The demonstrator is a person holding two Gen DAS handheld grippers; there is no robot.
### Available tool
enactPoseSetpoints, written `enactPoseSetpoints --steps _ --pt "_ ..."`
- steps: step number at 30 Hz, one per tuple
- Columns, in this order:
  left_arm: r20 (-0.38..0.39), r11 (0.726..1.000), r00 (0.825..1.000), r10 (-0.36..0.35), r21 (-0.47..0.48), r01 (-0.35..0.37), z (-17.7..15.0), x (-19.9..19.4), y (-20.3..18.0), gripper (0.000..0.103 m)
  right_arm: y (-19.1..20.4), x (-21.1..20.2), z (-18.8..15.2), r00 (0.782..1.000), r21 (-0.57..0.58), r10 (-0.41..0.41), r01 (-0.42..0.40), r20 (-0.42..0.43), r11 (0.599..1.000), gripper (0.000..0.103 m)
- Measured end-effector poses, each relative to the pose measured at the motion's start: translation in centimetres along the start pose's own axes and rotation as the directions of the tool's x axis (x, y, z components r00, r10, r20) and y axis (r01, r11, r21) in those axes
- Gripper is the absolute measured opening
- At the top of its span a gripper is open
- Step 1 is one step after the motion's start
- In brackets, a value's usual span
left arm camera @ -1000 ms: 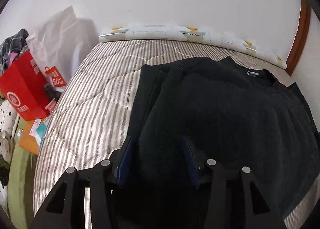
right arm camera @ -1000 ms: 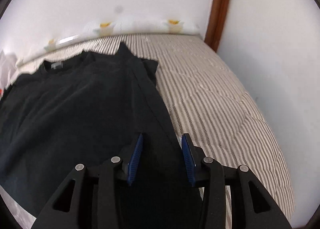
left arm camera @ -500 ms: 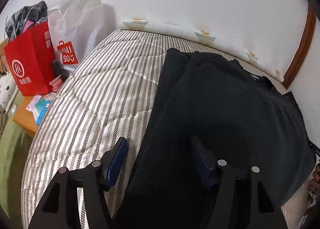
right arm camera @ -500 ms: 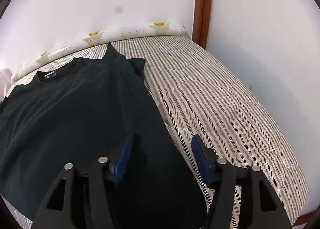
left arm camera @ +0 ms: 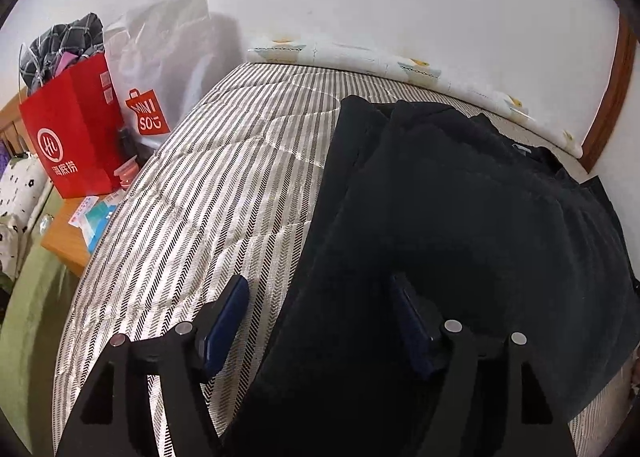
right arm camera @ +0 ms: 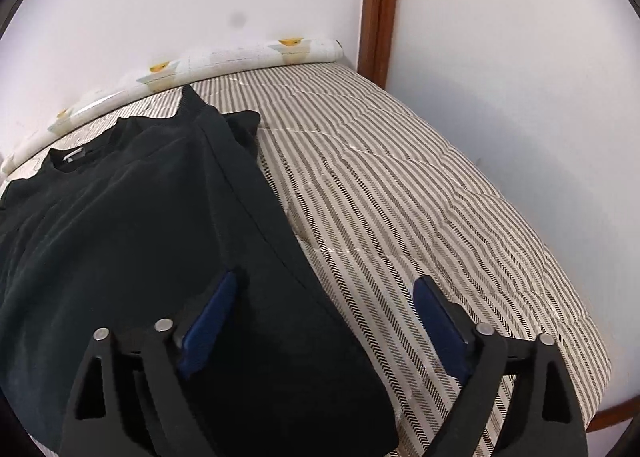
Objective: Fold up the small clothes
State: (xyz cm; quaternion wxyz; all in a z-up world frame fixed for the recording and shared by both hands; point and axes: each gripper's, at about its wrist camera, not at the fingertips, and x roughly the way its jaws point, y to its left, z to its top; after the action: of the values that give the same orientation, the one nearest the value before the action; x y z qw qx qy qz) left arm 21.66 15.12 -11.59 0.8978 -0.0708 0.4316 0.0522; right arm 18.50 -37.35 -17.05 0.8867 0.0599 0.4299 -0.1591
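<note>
I am holding my left gripper (left arm camera: 320,305) low over the bed, its jaws opening, blue pads (left arm camera: 226,321) clear of the cloth; the left side edge of the black top (left arm camera: 460,225) is lying between them, unpinched. My right gripper (right arm camera: 326,305) is opening wider still, jaws spread across the garment's right edge, one pad over dark fabric, the other over bare cover. Neither is gripping anything. The top is soft, matte knit, lying flat with its sides folded inward and its collar label at the far end, near the wall. Beneath it the quilted mattress cover (left arm camera: 208,193) is showing grey-and-cream herringbone stripes. A printed roll (right arm camera: 240,57) is lining the wall edge. Off the left side, a red paper bag (left arm camera: 72,137), a translucent plastic bag (left arm camera: 168,53) and a wooden table (left arm camera: 66,239) are crowding close.
</note>
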Motion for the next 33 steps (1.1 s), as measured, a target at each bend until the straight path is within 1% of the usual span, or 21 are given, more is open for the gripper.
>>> enactPoseSetpoints --steps 3,4,5,6,7,11,13,15,17,19,22,25,28,30,33 --pt "-0.002 1.0 1.0 -0.002 -0.001 0.002 0.0 0.0 0.1 0.071 -0.5 0.1 0.0 1.0 0.017 0.015 -0.015 -0.005 1.0 0.093" --pt "-0.002 1.0 1.0 -0.002 -0.001 0.002 0.0 0.0 0.0 0.071 -0.6 0.1 0.0 1.0 0.021 0.014 -0.014 -0.004 1.0 0.096" --pt "-0.003 1.0 1.0 -0.002 -0.001 0.002 0.0 0.0 0.0 0.071 -0.7 0.0 -0.1 1.0 0.024 0.004 -0.004 -0.003 1.0 0.101" --pt "-0.003 1.0 1.0 0.0 -0.002 0.0 0.0 0.0 0.0 0.073 -0.8 0.0 -0.1 1.0 0.032 -0.012 0.012 -0.004 0.999 0.103" --pt "-0.004 1.0 1.0 0.005 -0.005 -0.005 0.0 0.1 0.1 0.075 -1.0 -0.1 -0.1 1.0 0.04 -0.009 0.009 -0.003 0.999 0.103" --pt "-0.012 1.0 1.0 0.006 -0.02 -0.006 0.1 0.2 0.5 0.08 -2.1 -0.2 -0.4 0.997 0.074 0.078 -0.077 -0.005 0.994 0.103" --pt "-0.013 1.0 1.0 0.004 -0.024 -0.004 0.1 0.2 0.6 0.08 -2.5 -0.5 -0.6 0.996 0.091 0.094 -0.094 0.005 0.991 0.103" --pt "-0.012 1.0 1.0 0.006 -0.023 -0.006 0.1 0.2 0.6 0.08 -2.5 -1.3 -0.9 0.998 0.065 0.064 -0.066 0.027 0.996 0.103" --pt "-0.012 1.0 1.0 0.003 -0.025 -0.003 0.1 0.2 0.6 0.08 -2.0 -2.8 -1.3 0.997 -0.002 0.0 0.0 0.071 1.0 0.103" --pt "-0.013 1.0 1.0 -0.003 -0.029 0.002 0.1 0.2 0.7 0.08 -1.5 -4.0 -1.5 0.996 -0.044 -0.024 0.028 0.086 0.999 0.103" --pt "-0.004 0.999 1.0 -0.012 -0.033 0.012 0.1 -0.1 0.8 0.08 -0.5 -6.4 -1.6 0.994 -0.089 -0.003 0.013 0.113 0.996 0.102" --pt "0.014 0.999 0.999 -0.029 -0.012 0.03 -0.6 -1.1 0.9 0.08 0.9 -8.5 -1.5 0.987 -0.117 0.031 -0.013 0.155 0.993 0.102" --pt "0.014 0.997 0.997 -0.08 -0.018 0.08 -1.5 -2.3 1.6 0.08 3.0 -10.0 -1.5 0.981 -0.129 0.089 -0.067 0.174 0.989 0.102" --pt "0.01 0.994 0.994 -0.108 -0.02 0.108 -2.1 -3.1 2.2 0.08 5.3 -10.4 -1.5 0.977 -0.153 0.125 -0.099 0.172 0.983 0.102" --pt "0.005 0.992 0.992 -0.124 -0.026 0.124 -2.8 -4.3 3.3 0.08 9.0 -10.6 -1.7 0.973 -0.207 0.184 -0.153 0.137 0.966 0.099"
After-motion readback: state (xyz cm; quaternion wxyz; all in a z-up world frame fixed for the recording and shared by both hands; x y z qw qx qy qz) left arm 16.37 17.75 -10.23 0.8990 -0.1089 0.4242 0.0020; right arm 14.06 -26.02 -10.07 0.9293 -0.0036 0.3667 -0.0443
